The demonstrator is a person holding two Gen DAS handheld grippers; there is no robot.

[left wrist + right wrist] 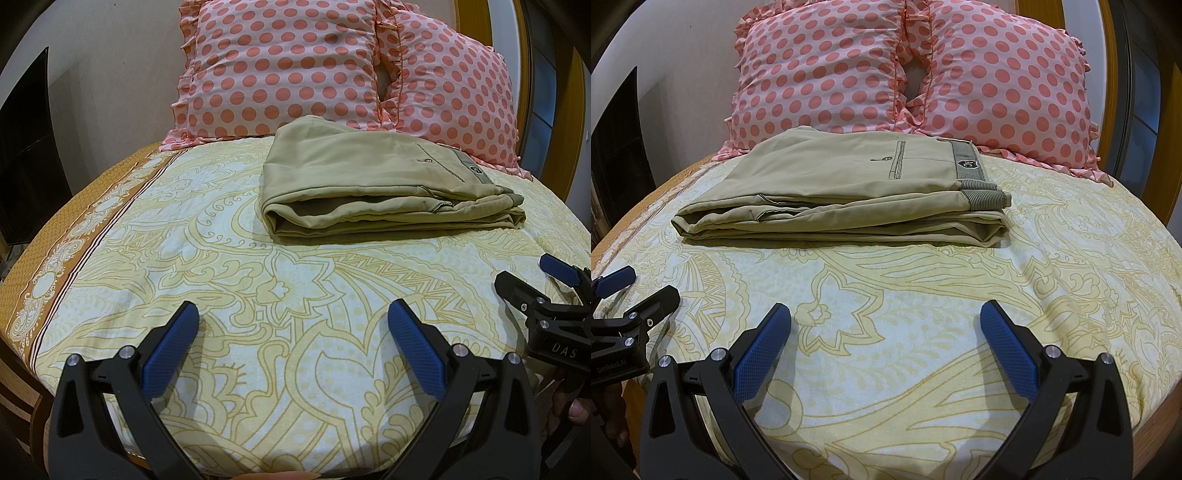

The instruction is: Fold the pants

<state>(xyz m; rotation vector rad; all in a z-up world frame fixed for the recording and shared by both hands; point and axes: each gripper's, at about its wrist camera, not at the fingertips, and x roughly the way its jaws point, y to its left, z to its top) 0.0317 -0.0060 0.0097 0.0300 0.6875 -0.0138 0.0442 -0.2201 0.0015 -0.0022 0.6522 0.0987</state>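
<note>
Khaki pants point(373, 184) lie folded in a flat stack on the bed, just in front of the pillows; they also show in the right wrist view point(842, 195) with the striped waistband and a back pocket on top. My left gripper point(293, 325) is open and empty, held over the bedsheet well short of the pants. My right gripper point(885, 325) is open and empty too, also back from the pants. Each gripper shows at the edge of the other's view: the right one point(546, 291), the left one point(631, 295).
Two pink pillows with coral dots point(280, 70) point(1008, 85) lean against the headboard behind the pants. The bed has a yellow and white patterned sheet point(221, 258) with an orange border at the left edge point(48, 240). A dark screen point(26, 147) stands at the left.
</note>
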